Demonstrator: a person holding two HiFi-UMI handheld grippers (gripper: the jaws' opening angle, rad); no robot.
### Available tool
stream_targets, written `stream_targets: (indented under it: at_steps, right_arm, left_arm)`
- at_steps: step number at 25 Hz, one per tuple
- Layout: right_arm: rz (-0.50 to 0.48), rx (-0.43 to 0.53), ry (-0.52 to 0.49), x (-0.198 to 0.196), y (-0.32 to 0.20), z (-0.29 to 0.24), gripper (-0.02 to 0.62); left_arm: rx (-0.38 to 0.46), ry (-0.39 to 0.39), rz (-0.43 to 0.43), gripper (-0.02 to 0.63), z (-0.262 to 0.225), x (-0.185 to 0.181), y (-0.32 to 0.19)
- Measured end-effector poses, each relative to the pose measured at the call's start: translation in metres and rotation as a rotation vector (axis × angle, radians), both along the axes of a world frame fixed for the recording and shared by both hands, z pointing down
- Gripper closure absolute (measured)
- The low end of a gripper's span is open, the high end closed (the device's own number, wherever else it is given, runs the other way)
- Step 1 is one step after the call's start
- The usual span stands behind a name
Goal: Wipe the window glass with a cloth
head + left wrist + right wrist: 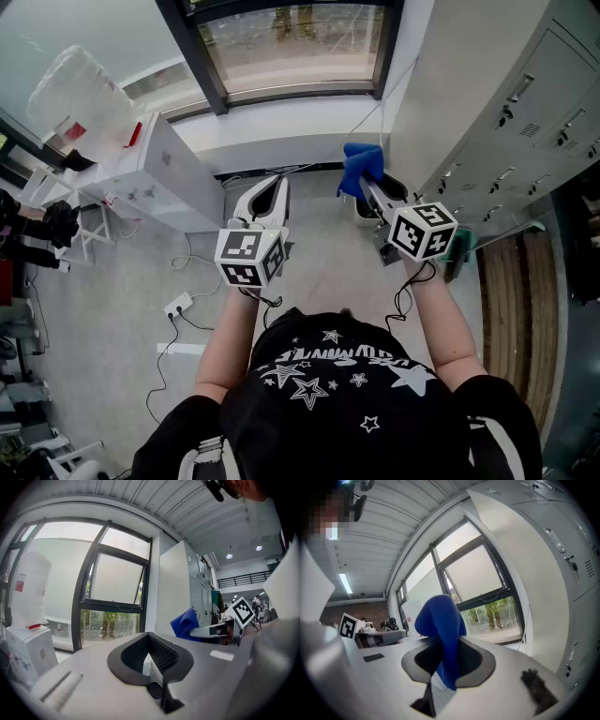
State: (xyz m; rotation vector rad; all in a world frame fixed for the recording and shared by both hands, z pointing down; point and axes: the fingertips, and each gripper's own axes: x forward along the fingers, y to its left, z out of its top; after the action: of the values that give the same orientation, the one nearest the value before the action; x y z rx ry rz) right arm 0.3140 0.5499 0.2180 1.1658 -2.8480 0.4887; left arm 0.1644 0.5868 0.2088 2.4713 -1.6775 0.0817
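A blue cloth (359, 165) hangs bunched from my right gripper (368, 187), which is shut on it and held up toward the window glass (291, 42). In the right gripper view the cloth (440, 620) droops over the jaws of that gripper (440, 670), with the glass (480, 576) beyond, apart from it. My left gripper (274, 185) is level with it on the left, shut with nothing in it. The left gripper view shows its closed jaws (152, 657), the dark-framed pane (117, 578) ahead and the cloth (185, 623) to the right.
A white water dispenser (155, 173) with a wrapped bottle (80, 94) stands at the left below the sill. Grey lockers (506, 103) line the right wall. A small bin (392, 192) sits under the cloth, and a power strip (178, 305) with cables lies on the floor.
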Motion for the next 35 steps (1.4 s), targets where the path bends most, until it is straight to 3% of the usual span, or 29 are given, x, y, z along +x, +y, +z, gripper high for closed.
stream_targets:
  at_steps: [7,19,29,35]
  right_arm:
    - [-0.013,0.007,0.011,-0.045,0.012,-0.003,0.522]
    - [0.029,-0.003,0.039,-0.078,0.018,0.001,0.522]
    - [0.024,-0.022,0.013,-0.127,0.026,0.009,0.520]
    - [0.021,-0.037,0.028,-0.157,0.034,0.022,0.521]
  left_arm:
    - [0.007,0.003,0.018,0.597,0.001,-0.035,0.009]
    - [0.013,0.030,0.033,0.597,0.005,-0.073,0.013]
    - [-0.019,0.066,0.009,0.597,0.024,-0.127,0.032]
    - [-0.035,0.049,0.031,0.597,0.035,-0.154,0.043]
